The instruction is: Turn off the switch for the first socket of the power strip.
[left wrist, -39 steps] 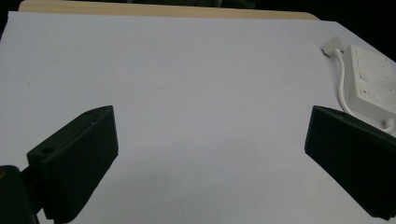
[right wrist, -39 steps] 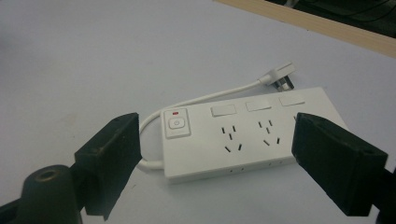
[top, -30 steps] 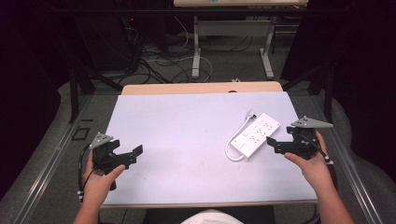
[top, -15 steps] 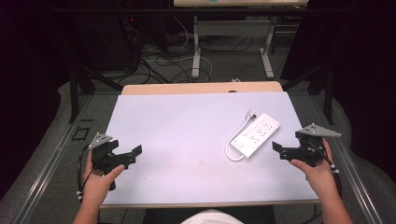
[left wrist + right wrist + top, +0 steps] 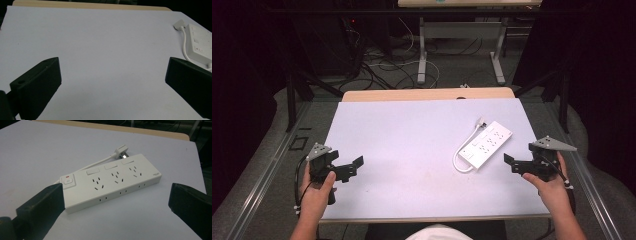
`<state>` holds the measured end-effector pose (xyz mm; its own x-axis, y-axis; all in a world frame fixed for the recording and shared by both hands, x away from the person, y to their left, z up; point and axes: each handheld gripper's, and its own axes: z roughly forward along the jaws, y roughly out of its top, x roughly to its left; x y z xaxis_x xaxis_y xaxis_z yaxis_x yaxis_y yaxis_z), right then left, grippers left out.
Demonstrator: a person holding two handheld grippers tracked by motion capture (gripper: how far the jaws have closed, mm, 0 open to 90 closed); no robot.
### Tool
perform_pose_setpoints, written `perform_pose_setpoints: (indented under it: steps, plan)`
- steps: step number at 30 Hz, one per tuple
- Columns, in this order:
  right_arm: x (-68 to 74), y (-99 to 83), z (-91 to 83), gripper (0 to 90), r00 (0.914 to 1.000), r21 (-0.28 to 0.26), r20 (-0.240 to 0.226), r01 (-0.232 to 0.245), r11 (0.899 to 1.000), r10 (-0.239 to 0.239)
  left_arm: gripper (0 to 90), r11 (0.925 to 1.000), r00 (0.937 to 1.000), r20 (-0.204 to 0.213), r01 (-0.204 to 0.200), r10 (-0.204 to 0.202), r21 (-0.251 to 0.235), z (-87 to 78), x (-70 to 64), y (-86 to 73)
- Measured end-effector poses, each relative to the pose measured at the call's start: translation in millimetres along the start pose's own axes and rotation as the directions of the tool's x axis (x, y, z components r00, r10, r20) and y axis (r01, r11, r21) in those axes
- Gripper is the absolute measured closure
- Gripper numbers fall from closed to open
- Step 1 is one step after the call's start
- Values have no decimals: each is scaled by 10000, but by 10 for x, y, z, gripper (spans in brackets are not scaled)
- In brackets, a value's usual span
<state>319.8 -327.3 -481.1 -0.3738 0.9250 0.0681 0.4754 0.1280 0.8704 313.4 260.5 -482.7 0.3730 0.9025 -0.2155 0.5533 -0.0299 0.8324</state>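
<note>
A white power strip (image 5: 486,144) lies flat on the right part of the white table top (image 5: 412,135). Its cable (image 5: 457,159) curls round its near end, and its plug (image 5: 482,121) rests at its far end. My right gripper (image 5: 511,164) hovers open just right of and nearer than the strip. In the right gripper view, the strip (image 5: 112,180) lies ahead between the wide jaws, apart from both, with its red-marked switch (image 5: 68,180) near the left jaw. My left gripper (image 5: 354,167) is open over the near left of the table, with nothing between its jaws (image 5: 113,67).
A wooden strip (image 5: 427,94) borders the table's far edge. Metal rails (image 5: 267,175) run along both sides. Beyond the table stand desk legs (image 5: 422,50) and floor cables (image 5: 382,65). In the left gripper view, the power strip (image 5: 200,42) is at far right.
My right gripper has drawn back slightly from the power strip, toward the near edge and to the right. The left gripper and the strip have stayed put.
</note>
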Motion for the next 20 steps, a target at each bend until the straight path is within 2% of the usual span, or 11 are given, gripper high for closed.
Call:
perform_pose_setpoints:
  steps: [7, 16, 20]
  plan:
    - [-19, -36, 28, 6, 9998, 51, 88, -183, 9998, 182, 2, 10000, 10000, -80, 52, -51, 28, 5, 17, -5]
    - [-33, -46, 32, 15, 9997, 142, -33, -221, 9997, 221, 3, 9999, 9999, -131, 97, -97, 27, -11, 22, 2]
    - [-33, -60, 47, 15, 9989, 155, 5, -459, 9988, 459, 2, 10000, 9999, -137, 80, -80, 38, -2, 25, -1]
